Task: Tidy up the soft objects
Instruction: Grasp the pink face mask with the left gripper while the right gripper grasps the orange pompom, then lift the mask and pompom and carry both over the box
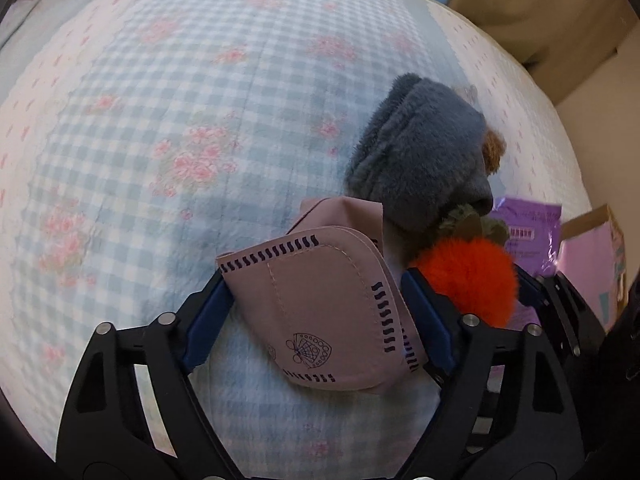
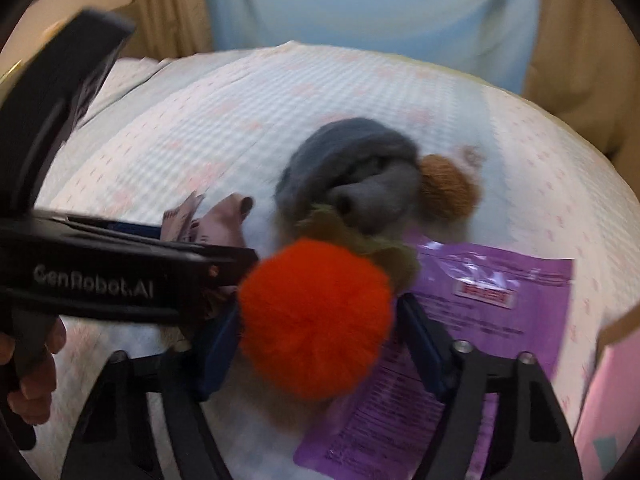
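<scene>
**Left wrist view: soft items on bed**

Left hand-held gripper [image 1: 316, 304] clasps folded mauve fabric mask [image 1: 320, 304]; right hand-held gripper [image 2: 316, 332] squeezes fluffy orange pompom fruit [image 2: 314, 320] above checked floral bedspread [image 1: 160, 120].
Risk: pompom's green leaves [image 2: 360, 236] snagging grey plush bundle [image 2: 352, 172].
Obscured: brown tuft [image 2: 448, 188], blurred; purple packet [image 2: 500, 308] partly covered.
</scene>
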### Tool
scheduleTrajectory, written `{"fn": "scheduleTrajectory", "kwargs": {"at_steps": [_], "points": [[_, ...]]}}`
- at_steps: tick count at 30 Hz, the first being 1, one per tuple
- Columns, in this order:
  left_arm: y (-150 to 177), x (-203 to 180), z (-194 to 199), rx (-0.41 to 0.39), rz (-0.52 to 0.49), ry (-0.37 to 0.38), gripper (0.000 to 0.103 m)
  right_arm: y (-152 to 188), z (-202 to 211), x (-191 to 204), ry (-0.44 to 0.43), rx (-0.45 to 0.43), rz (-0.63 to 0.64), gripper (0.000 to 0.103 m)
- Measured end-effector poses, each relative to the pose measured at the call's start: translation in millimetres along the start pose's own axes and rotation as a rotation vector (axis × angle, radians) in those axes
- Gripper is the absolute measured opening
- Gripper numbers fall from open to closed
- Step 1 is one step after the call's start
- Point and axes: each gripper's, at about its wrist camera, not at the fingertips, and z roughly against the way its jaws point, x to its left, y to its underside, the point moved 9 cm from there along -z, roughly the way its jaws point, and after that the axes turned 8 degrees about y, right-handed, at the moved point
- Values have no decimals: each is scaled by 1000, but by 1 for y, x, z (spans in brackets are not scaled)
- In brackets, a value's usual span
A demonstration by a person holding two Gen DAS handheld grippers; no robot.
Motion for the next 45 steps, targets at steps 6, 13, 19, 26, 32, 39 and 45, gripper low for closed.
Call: {"fn": "scheduleTrajectory", "kwargs": {"at_steps": [6,13,19,26,32,39,45], "points": [[4,-10,-6,13,-93,-52,54,-5,-11,0,-26,18,-1,41],[1,-16,-12,2,-90,-54,39,-8,-10,1,-34,-6,-21,36],[3,-8,5,-3,-76,-40,33,-10,-4,-1,-32,-18,-38,36],[-3,-10,19,-30,-55,-29,28,-14,11,-8,-29,-38,-78,36],[-13,-15,42,-70,-44,-24,28,-23,31,-15,-19,-69,-92,35],[-29,-38,87,-118,-51,-24,28,-47,82,-33,-3,-121,-135,35],[-50,-77,144,-187,-64,-21,28,-77,152,-62,20,-169,-186,36]]}}
